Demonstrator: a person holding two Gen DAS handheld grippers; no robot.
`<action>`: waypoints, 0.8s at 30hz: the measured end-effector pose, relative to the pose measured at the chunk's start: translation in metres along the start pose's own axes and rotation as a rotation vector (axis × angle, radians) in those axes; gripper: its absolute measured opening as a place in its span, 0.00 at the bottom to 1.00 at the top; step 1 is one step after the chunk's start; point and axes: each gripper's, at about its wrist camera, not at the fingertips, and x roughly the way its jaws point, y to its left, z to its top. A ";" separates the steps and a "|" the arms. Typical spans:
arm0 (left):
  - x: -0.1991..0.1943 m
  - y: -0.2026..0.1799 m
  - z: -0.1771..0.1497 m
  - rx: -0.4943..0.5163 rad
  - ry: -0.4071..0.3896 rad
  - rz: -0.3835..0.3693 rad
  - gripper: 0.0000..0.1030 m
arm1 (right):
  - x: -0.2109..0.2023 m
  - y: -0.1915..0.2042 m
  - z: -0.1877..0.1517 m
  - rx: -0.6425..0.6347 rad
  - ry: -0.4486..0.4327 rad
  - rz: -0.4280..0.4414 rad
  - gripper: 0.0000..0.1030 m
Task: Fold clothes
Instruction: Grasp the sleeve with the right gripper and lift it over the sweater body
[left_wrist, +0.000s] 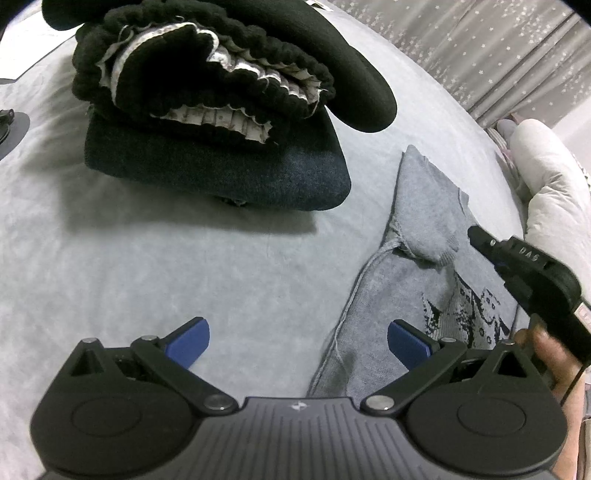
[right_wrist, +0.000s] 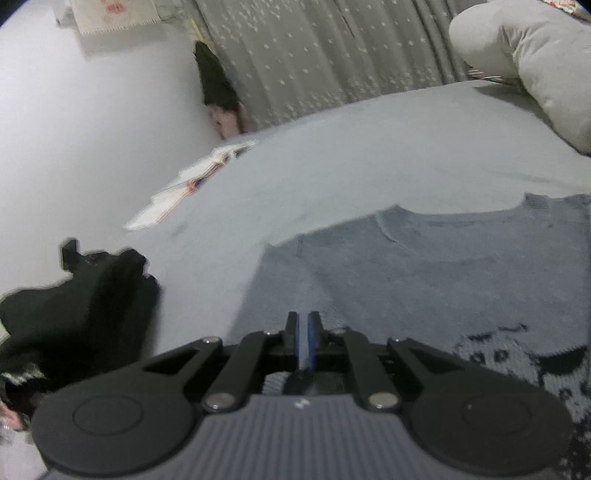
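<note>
Grey knit sweater with black pattern lay flat on the bed, one sleeve folded over. Left tongs spread wide, empty. Right tongs nearly clenched, slim gap, nothing gripped. Stack of folded dark clothes sat nearby; white pillow at the edge.

Grey sweater: cut off at right edge of both views. Black garment: blurred, cropped at lower left. Papers: smeared, print unreadable.
</note>
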 end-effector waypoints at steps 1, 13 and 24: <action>0.000 0.000 0.000 0.000 0.000 0.000 1.00 | 0.002 -0.001 0.001 0.008 0.013 -0.007 0.16; -0.001 0.001 0.000 -0.007 0.004 -0.005 1.00 | 0.023 -0.002 -0.010 0.020 0.115 0.058 0.03; 0.000 -0.001 0.000 0.003 0.001 -0.008 1.00 | -0.015 0.007 0.011 0.232 0.036 0.192 0.03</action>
